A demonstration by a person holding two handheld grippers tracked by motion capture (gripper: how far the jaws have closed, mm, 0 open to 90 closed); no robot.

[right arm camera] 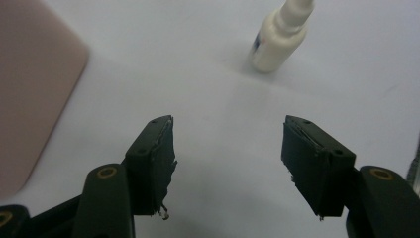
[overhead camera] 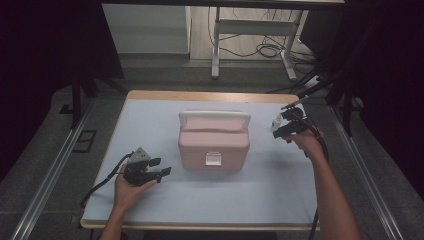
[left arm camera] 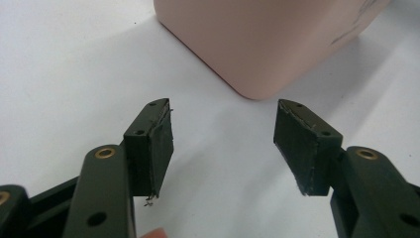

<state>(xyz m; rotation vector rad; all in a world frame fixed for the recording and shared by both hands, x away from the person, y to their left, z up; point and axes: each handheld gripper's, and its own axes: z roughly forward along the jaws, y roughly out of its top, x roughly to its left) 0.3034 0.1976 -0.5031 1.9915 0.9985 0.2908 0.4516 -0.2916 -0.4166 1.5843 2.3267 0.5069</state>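
Left gripper (left arm camera: 223,131): its 2 black jaws are spread wide with nothing between them; they point at the near corner of the pink box (left arm camera: 267,39), close to it but apart from it. In the high view it (overhead camera: 161,167) lies low over the table in the person's left hand (overhead camera: 129,190), just beside the box's front left corner.

Right gripper (right arm camera: 228,148): jaws spread wide, nothing held. They face the small white bottle (right arm camera: 277,39), which stands ahead of them with a clear gap. In the high view it (overhead camera: 286,125) sits at the table's far right, in the person's right hand (overhead camera: 307,142).

White bottle (overhead camera: 277,120): upright on the table, to the right of the box and apart from it; it has a narrow neck and a dark mark on its side.

Pink box (overhead camera: 214,140): at the table's middle, lid down, white handle lying along its far edge, a small white latch on its front.

Table (overhead camera: 210,200): pale covering, wooden edge showing at the far side.
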